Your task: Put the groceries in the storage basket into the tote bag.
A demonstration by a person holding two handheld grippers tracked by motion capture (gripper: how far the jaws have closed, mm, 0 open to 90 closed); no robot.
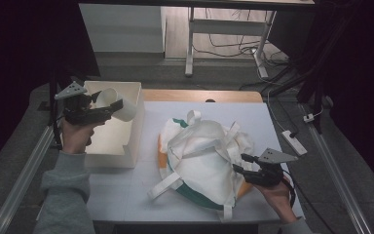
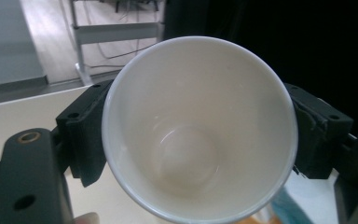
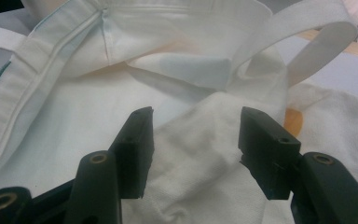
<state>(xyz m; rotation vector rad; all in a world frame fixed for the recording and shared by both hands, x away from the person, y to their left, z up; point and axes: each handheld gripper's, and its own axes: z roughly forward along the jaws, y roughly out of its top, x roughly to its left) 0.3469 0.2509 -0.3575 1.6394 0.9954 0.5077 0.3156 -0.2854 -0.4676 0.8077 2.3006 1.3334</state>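
While the high view shows the left tool (image 1: 108,108) pinching a white cup (image 1: 118,104) on its side above a white box (image 1: 129,141), the left gripper view looks straight into the cup's (image 2: 199,128) bare inside. Right of the box, a crumpled white cloth bag (image 1: 202,156) with green trim covers the desk (image 1: 121,195). The right tool (image 1: 237,163), resting at the bag's right edge, stands spread, a fold of cloth (image 3: 200,154) between its jaws. Both hands grip from below.

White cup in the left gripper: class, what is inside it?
The white cup, clamped by the left gripper, is empty: its bare bottom shows. What lies below it is covered.
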